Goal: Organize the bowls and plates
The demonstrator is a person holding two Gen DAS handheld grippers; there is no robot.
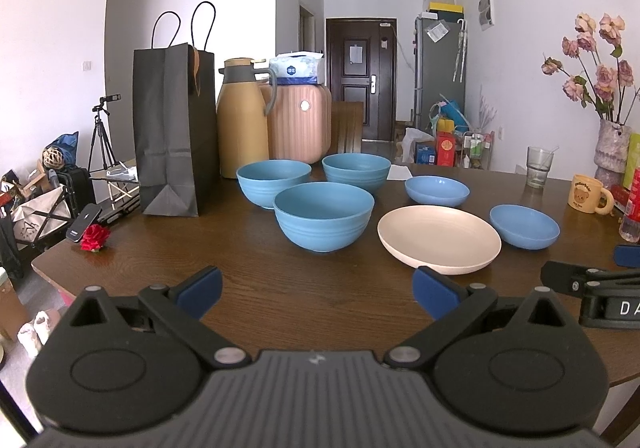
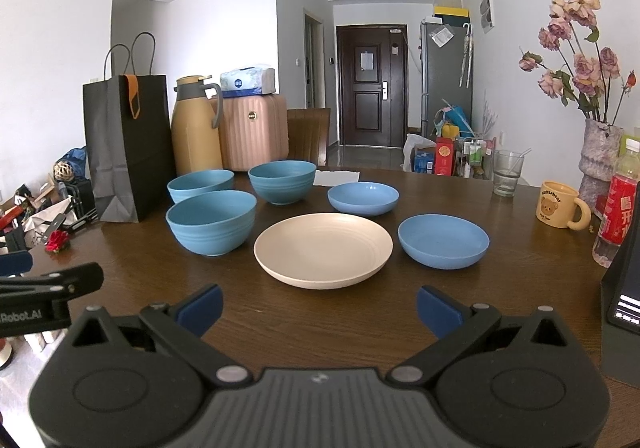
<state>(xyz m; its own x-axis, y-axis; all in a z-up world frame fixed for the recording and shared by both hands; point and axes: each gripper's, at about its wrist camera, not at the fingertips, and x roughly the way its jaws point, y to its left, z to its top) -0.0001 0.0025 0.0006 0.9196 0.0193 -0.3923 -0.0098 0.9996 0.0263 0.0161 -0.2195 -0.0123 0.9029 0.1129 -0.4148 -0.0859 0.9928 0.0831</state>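
Altogether three deep bowls (image 2: 211,223), two shallow bowls (image 2: 443,241), one plate (image 2: 323,249).

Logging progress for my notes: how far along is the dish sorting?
Nothing looks done: three deep blue bowls, two shallow blue dishes and the cream plate all sit separately on the table. Nothing in hand: the left hand-held gripper and right hand-held gripper hang open, empty. All stacking remains.

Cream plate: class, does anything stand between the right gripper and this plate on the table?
Nothing visible does. The right gripper is open and faces the cream plate across bare wooden table. The nearest blue bowl sits left of that path.
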